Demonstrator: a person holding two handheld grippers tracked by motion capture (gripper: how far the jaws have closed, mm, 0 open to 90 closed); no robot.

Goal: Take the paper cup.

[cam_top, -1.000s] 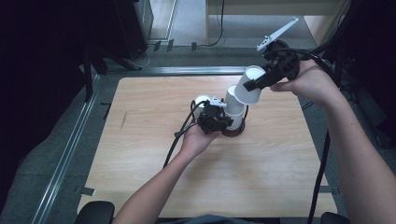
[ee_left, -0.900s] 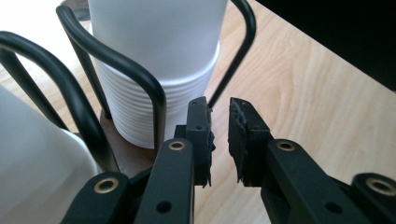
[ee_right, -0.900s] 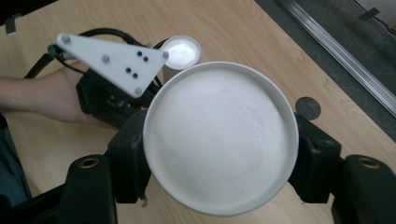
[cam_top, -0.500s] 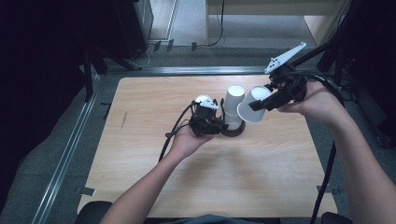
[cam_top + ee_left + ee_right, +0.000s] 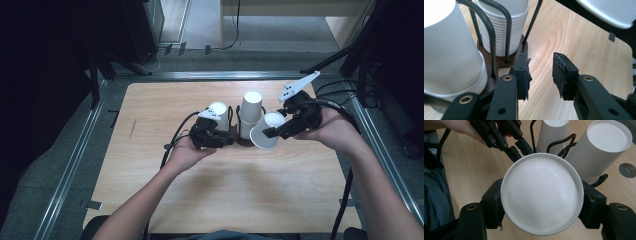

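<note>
Pale wood grain covers the worktop (image 5: pixel 215 200), which sits on a grey floor between dark equipment. From the right tool (image 5: pixel 270 133), clenched by its black pads on the sides of a single white paper cup (image 5: pixel 266 130), the coming move seems to turn on how that cup lies: it is held on its side, long axis roughly level, closed bottom facing back along the tool in the right gripper view (image 5: pixel 542 193) and its mouth aimed toward the person's left. Just beside it on that side stands a dark brown round holder with bent grey wire posts (image 5: pixel 244 141), carrying two upside-down stacks of white paper cups, one tall stack (image 5: pixel 250 114) touching or nearly touching the held cup and one lower stack (image 5: pixel 218 112) beyond. The right hand is plainly the nearer to the tall stack; to land the cup there it would, I judge, need tipping bottom-up. The left tool (image 5: pixel 226 139) lies at the holder's near edge, its jaws having just been opening, released with nothing between the worn pads (image 5: pixel 526 75), only bare wood showing in the gap. Counted: two tools, one held cup, two stacks, one holder.
</note>
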